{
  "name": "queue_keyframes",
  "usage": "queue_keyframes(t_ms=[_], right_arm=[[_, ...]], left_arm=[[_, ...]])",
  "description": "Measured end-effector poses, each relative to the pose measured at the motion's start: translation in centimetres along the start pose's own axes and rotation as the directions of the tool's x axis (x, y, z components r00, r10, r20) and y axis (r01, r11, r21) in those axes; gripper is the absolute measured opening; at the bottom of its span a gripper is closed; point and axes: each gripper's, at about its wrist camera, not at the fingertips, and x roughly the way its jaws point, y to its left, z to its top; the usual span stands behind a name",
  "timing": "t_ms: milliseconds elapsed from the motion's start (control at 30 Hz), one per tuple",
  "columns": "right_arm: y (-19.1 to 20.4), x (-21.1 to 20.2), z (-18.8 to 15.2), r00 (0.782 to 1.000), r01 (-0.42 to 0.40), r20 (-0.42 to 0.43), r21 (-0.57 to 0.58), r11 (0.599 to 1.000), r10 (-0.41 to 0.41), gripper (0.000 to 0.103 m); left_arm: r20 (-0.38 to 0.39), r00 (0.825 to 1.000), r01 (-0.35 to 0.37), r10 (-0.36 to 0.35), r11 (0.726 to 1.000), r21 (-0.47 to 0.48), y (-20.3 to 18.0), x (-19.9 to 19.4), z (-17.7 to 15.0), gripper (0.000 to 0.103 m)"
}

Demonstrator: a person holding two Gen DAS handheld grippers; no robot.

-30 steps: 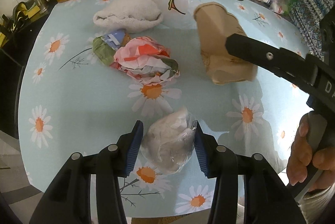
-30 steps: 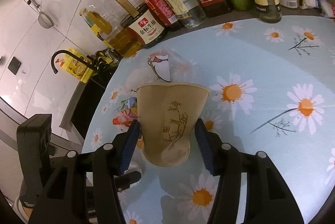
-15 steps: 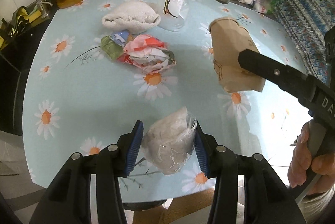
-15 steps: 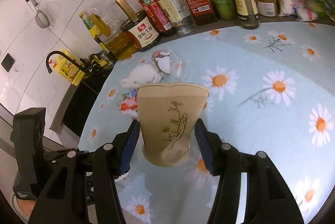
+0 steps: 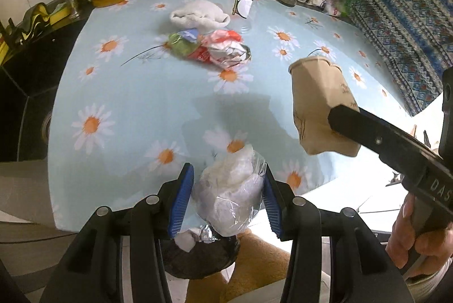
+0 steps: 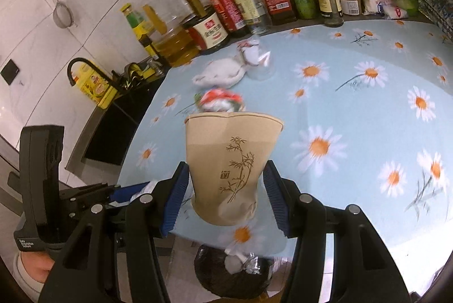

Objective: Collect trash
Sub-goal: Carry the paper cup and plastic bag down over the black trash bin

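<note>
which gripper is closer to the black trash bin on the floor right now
Left. The left gripper, holding the plastic wad, hangs almost over the bin; the right gripper, holding the paper cup, is above the table edge.

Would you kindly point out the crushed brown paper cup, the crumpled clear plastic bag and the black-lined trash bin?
crushed brown paper cup (image 6: 229,161), right wrist view, printed side.
crumpled clear plastic bag (image 5: 230,195), left wrist view, middle.
black-lined trash bin (image 6: 223,279), right wrist view, liner.
</note>
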Motion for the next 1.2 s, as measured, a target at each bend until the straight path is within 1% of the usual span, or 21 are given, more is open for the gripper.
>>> queue_keyframes(t_ms=[333, 667, 933, 1200], right_arm=[[4.8, -1.6, -4.9, 0.999, 0.039, 0.006, 0.002, 0.999, -0.039, 0.055], [7.7, -2.1, -9.2, 0.997, 0.073, -0.003, 0.013, 0.997, -0.072, 0.055], [8.7, -0.8, -12.7, 0.994, 0.089, -0.064, 0.04, 0.995, -0.086, 0.055], [8.5, 1.6, -16.1, 0.981, 0.106, -0.169, 0.052, 0.993, -0.096, 0.055]], left_arm=[[0.016, 0.999, 0.049, -0.049, 0.999, 0.006, 2.8, -2.4, -5.0, 0.045], [0.008, 0.996, 0.09, -0.09, 0.996, 0.025, 4.6, -3.2, -8.8, 0.045], [-0.03, 0.993, 0.114, -0.113, 0.993, 0.027, 5.8, -2.4, -11.2, 0.045], [-0.086, 0.989, 0.118, -0.117, 0.993, 0.008, 6.9, -0.7, -13.7, 0.045]])
